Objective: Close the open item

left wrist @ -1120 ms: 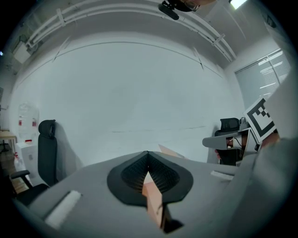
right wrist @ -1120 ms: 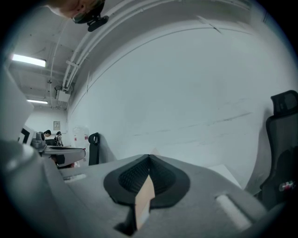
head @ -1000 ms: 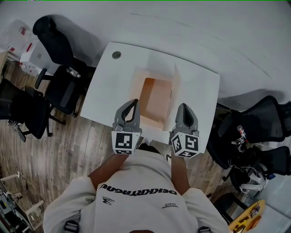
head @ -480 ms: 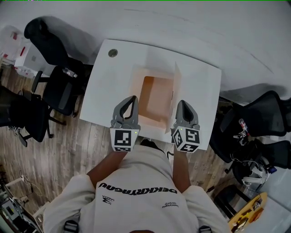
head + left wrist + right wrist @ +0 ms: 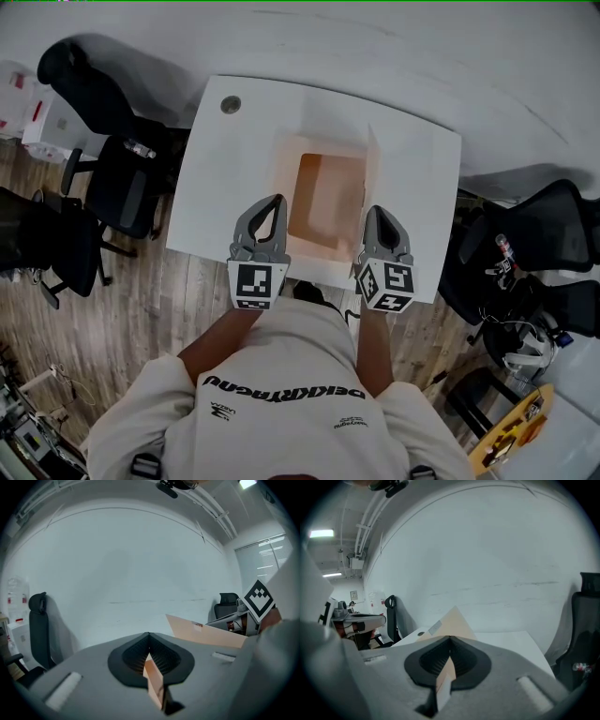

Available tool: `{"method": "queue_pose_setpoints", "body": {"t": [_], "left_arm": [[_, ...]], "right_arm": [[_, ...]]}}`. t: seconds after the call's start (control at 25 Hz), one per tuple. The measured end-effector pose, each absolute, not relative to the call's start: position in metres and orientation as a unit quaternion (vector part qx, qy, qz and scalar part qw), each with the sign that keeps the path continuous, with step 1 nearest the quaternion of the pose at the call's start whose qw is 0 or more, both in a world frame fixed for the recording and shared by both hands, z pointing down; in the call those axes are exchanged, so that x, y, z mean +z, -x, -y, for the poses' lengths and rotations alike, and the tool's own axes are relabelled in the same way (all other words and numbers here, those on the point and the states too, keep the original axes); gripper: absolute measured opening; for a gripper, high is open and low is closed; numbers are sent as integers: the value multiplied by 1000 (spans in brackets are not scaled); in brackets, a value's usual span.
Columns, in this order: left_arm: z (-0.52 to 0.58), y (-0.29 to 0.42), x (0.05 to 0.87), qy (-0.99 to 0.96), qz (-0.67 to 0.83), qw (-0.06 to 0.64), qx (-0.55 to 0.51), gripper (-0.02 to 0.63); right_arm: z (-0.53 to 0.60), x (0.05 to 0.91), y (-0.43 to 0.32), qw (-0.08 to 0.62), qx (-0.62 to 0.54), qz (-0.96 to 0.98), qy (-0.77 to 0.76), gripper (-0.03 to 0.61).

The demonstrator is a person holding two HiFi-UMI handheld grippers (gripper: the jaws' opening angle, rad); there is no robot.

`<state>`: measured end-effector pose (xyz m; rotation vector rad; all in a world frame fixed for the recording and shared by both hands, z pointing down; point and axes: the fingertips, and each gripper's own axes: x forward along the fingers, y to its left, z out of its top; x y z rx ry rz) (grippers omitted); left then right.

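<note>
An open cardboard box (image 5: 323,192) sits on the white table (image 5: 225,159). Its right flap (image 5: 369,169) stands upright, and its left flap (image 5: 279,173) lies outward. My left gripper (image 5: 273,202) is at the box's near left corner. In the left gripper view it (image 5: 149,634) is shut on a thin cardboard edge (image 5: 154,681). My right gripper (image 5: 372,212) is at the near right corner, likewise shut (image 5: 450,639) on a cardboard edge (image 5: 444,679). The upright flap (image 5: 451,620) rises just ahead of the right gripper.
Black office chairs stand left (image 5: 103,178) and right (image 5: 534,244) of the table. A round cable hole (image 5: 230,104) is in the table's far left corner. A white wall (image 5: 140,573) lies beyond the table. The floor (image 5: 112,328) is wood.
The head view has shifted a little, so the table and box sit slightly further right. Both grippers stay at the box's near corners, hardly moved.
</note>
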<state>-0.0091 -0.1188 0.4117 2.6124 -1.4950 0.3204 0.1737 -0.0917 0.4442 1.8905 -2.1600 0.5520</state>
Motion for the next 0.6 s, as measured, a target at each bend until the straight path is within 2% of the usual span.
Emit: {"method": "queue_pose_setpoints", "body": {"t": [0.6], "left_arm": [[133, 42, 440, -847, 511, 83, 123, -5]], "right_arm": [[105, 474, -149, 128, 215, 739, -625, -2]]}}
